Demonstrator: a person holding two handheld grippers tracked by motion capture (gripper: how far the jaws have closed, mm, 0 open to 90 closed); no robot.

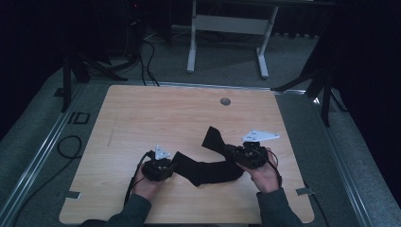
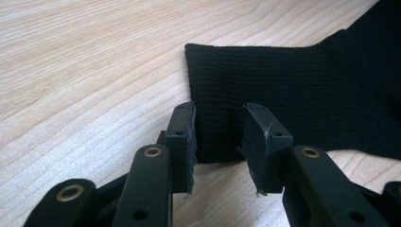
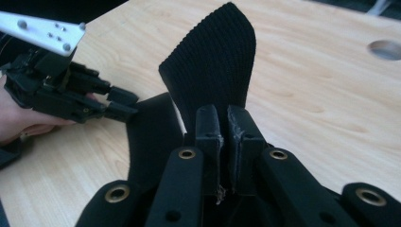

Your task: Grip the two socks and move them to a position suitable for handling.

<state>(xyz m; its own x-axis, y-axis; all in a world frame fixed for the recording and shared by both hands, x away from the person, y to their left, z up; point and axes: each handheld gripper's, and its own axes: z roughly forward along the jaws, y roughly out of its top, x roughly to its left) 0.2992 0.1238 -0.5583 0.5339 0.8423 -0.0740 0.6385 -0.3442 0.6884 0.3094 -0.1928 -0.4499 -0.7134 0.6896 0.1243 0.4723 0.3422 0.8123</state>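
Black ribbed knit sock (image 1: 208,168) lies on the near middle of the light wooden table (image 1: 142,113), its long axis running left to right, cuff toward the left, the other end lifted and pointing away. Around it, the right gripper (image 3: 226,118) pinches that raised end tightly; the left gripper (image 2: 218,130) stands half open astride the cuff edge, its pads not pressing. My guess: pulling rightward now would drag the cuff out before the left jaws close.
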